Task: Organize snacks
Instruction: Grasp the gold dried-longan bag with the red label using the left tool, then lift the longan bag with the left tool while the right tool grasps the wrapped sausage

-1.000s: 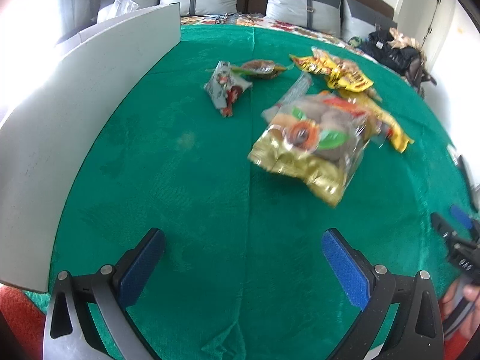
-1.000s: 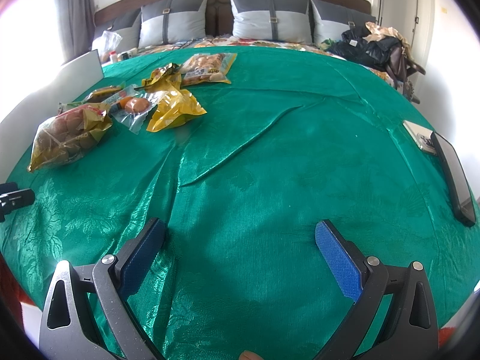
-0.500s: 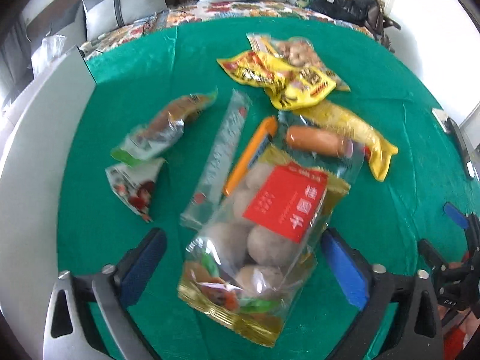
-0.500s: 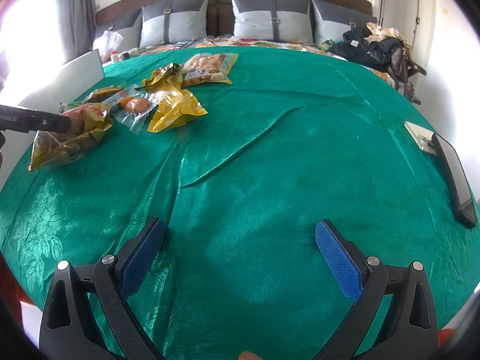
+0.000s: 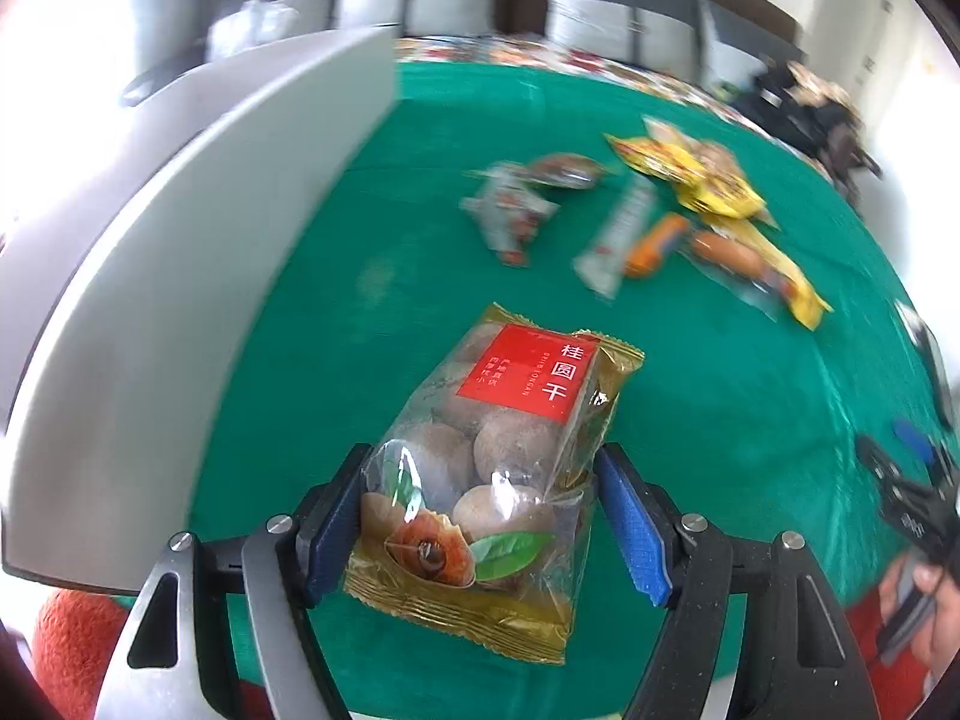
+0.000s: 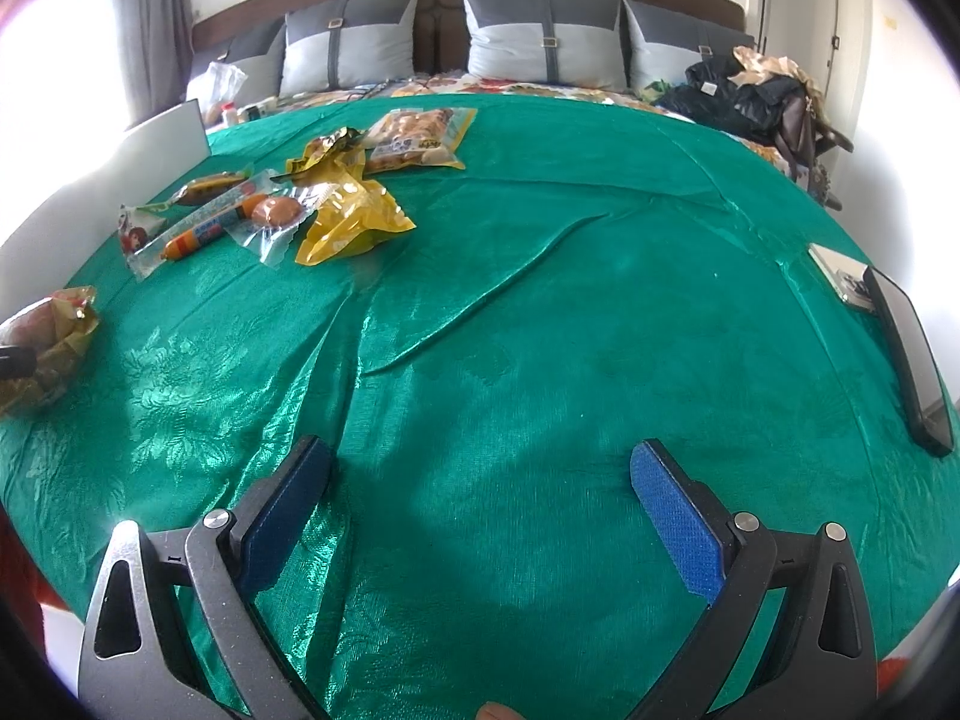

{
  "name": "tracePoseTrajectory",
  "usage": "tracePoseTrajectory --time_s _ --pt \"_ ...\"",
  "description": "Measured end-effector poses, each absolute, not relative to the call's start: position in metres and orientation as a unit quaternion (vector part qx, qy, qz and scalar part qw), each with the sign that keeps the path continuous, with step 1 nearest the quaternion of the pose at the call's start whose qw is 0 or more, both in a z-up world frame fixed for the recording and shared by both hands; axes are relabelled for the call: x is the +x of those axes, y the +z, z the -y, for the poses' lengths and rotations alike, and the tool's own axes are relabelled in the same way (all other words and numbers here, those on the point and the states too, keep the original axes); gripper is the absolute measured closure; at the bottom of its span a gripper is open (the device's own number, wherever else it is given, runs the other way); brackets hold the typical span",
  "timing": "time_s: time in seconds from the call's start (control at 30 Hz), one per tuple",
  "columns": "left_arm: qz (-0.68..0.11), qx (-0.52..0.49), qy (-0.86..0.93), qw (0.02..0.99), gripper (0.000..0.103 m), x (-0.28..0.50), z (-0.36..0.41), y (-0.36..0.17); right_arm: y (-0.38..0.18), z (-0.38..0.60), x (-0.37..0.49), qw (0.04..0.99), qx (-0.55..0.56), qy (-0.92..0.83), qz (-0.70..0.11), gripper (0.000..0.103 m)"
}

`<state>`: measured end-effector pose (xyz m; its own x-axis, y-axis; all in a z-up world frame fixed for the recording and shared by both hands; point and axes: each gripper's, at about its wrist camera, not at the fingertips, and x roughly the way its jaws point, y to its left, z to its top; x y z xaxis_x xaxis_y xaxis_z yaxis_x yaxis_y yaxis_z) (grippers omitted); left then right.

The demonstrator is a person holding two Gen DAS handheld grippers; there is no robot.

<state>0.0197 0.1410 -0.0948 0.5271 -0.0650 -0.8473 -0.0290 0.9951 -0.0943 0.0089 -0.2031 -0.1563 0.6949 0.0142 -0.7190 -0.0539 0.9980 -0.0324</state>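
Note:
A clear and gold bag of dried longans [image 5: 498, 420] with a red label sits between the blue pads of my left gripper [image 5: 483, 457], whose jaws are closing and press on both its sides. The bag is held above the green cloth [image 5: 312, 330]. In the right wrist view the same bag [image 6: 45, 324] shows at the far left edge. The other snacks [image 5: 660, 222] lie in a loose pile further back: yellow packets, sausages and small wrappers [image 6: 270, 210]. My right gripper [image 6: 480, 453] stands open over bare cloth, holding nothing.
A white board [image 5: 180, 240] stands along the left side of the cloth. A dark flat device [image 6: 906, 360] and a booklet [image 6: 840, 276] lie at the right edge. Grey pillows [image 6: 540, 36] and a heap of dark bags [image 6: 750, 96] sit behind.
My left gripper has narrowed onto the longan bag and carried it off the pile toward the near left. Sausages that it covered now show. The right gripper has not moved.

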Motion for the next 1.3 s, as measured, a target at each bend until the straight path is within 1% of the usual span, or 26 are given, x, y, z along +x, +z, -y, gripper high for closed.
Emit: tracePoseTrajectory --time_s 0.1,0.17,0.23,0.27,0.3,0.33,0.43,0.53,0.67,0.87,0.97,1.1,1.2,1.3 --pt "-0.482 -0.071 0.012 0.873 0.023 0.031 -0.157 -0.104 -0.157 0.203 0.008 0.922 -0.026 0.018 -0.387 0.001" --pt "-0.490 -0.071 0.015 0.869 0.016 0.039 -0.159 -0.114 -0.158 0.202 0.008 0.923 -0.025 0.017 -0.384 0.001" --pt "-0.502 -0.063 0.018 0.863 0.014 0.046 -0.160 -0.124 -0.159 0.203 0.006 0.924 -0.025 0.017 -0.381 0.001" --pt "-0.499 -0.053 0.023 0.865 0.011 0.046 -0.160 -0.126 -0.159 0.203 0.007 0.924 -0.025 0.017 -0.380 0.001" --pt "-0.496 -0.037 0.029 0.867 0.010 0.047 -0.159 -0.128 -0.160 0.203 0.004 0.925 -0.025 0.017 -0.379 0.001" --pt "-0.497 -0.024 0.034 0.867 0.007 0.049 -0.158 -0.131 -0.160 0.204 0.003 0.925 -0.025 0.017 -0.378 0.001" --pt "-0.494 -0.030 0.036 0.868 0.000 0.050 -0.165 -0.132 -0.160 0.204 0.003 0.927 -0.024 0.015 -0.375 0.001" --pt "-0.490 -0.029 0.037 0.870 0.000 0.052 -0.170 -0.133 -0.161 0.204 0.002 0.926 -0.025 0.015 -0.376 0.001" --pt "-0.482 -0.025 0.033 0.875 0.000 0.049 -0.170 -0.132 -0.151 0.200 0.014 0.906 -0.034 0.018 -0.421 0.003" --pt "-0.472 -0.025 0.038 0.880 0.000 0.046 -0.170 -0.131 -0.112 0.160 0.069 0.898 -0.030 0.123 -0.423 0.003" --pt "-0.476 -0.023 0.033 0.879 0.000 0.045 -0.171 -0.131 -0.109 0.130 0.118 0.873 -0.033 0.161 -0.459 0.003" --pt "-0.483 -0.017 0.023 0.875 0.000 0.042 -0.174 -0.130 -0.122 0.104 0.165 0.855 -0.048 0.152 -0.493 0.005" --pt "-0.492 -0.018 0.021 0.870 0.000 0.043 -0.177 -0.129 -0.125 0.093 0.173 0.828 -0.033 0.193 -0.525 0.004" --pt "-0.502 -0.023 0.022 0.865 0.000 0.046 -0.177 -0.128 -0.118 0.084 0.156 0.791 -0.025 0.258 -0.554 0.006"
